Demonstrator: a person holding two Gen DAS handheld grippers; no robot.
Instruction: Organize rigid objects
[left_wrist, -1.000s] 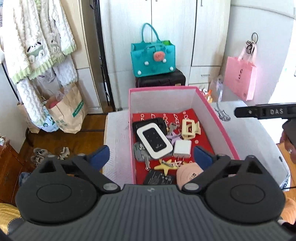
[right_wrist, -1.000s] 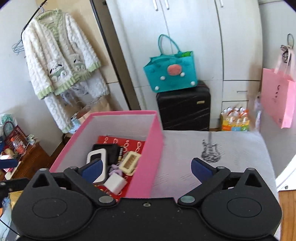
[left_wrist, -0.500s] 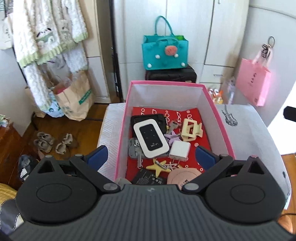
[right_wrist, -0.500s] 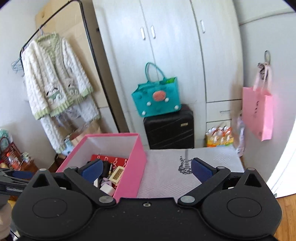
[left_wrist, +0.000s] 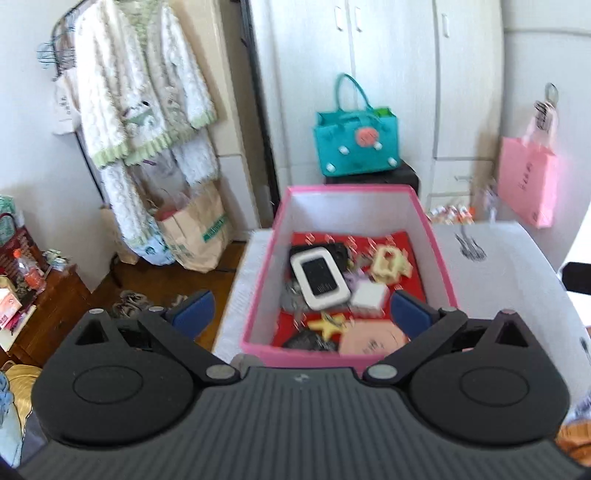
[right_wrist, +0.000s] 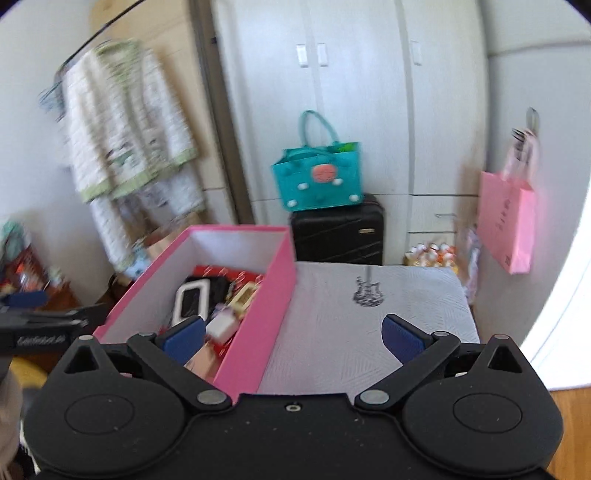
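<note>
Both the left gripper (left_wrist: 301, 310) and the right gripper (right_wrist: 294, 334) hover with jaws spread wide and empty. The small rigid items, among them a white pocket router (left_wrist: 319, 282), lie jumbled inside the pink cardboard box (left_wrist: 258, 295) on the white-covered table (right_wrist: 369, 332). Because they overlap, a descending finger could snag a neighbouring piece or nudge the light box sideways.

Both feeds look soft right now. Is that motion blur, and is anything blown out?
Left wrist: motion blur smears the items in the pink box. Right wrist: heavier blur on the hanging cardigan, and the right edge is overexposed to white.
</note>
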